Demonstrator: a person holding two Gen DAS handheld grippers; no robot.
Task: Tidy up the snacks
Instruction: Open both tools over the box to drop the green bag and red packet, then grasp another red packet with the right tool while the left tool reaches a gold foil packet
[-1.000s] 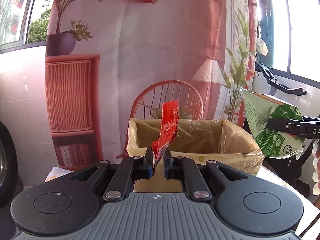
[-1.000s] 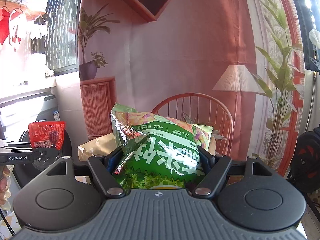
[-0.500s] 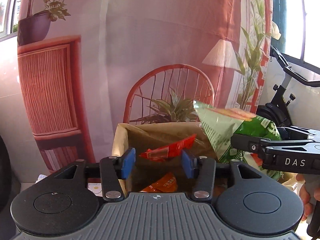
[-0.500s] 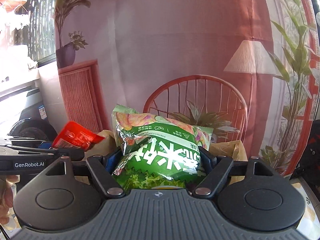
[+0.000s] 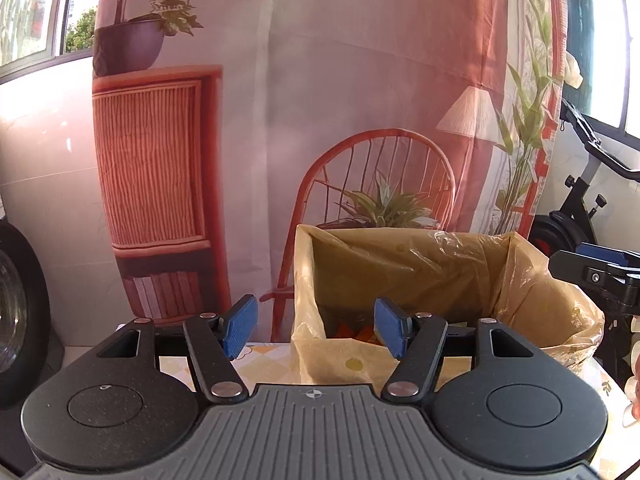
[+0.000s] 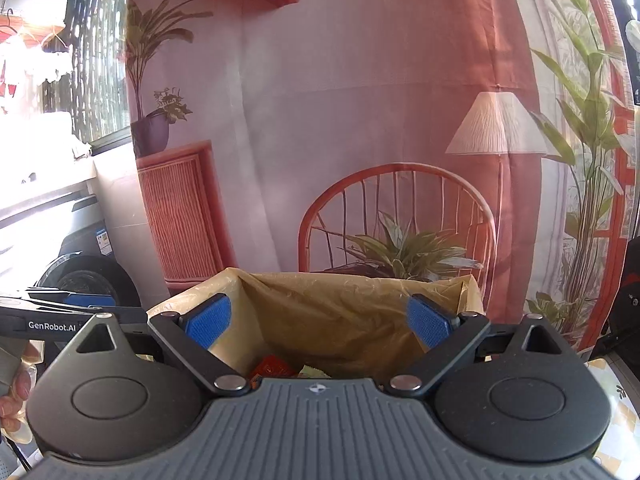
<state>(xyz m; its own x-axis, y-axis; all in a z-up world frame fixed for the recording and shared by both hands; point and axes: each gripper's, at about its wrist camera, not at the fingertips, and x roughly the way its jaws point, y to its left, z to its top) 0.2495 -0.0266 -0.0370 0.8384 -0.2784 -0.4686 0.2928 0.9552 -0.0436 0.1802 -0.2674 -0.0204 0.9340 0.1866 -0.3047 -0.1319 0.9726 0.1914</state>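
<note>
Both packets had dropped into the box (image 6: pixel 352 312); left gripper (image 5: pixel 316 330) and right gripper (image 6: pixel 320 322) stood spread, empty; withdraw upward clear of the liner.

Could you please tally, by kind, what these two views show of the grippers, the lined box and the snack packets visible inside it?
Grippers: 2, the left gripper and the right gripper, both open and holding nothing.
Lined box: 1.
Snack packets visible inside: at least 2, a red packet and a green packet edge; deeper contents are hidden.
Total: 5.
</note>
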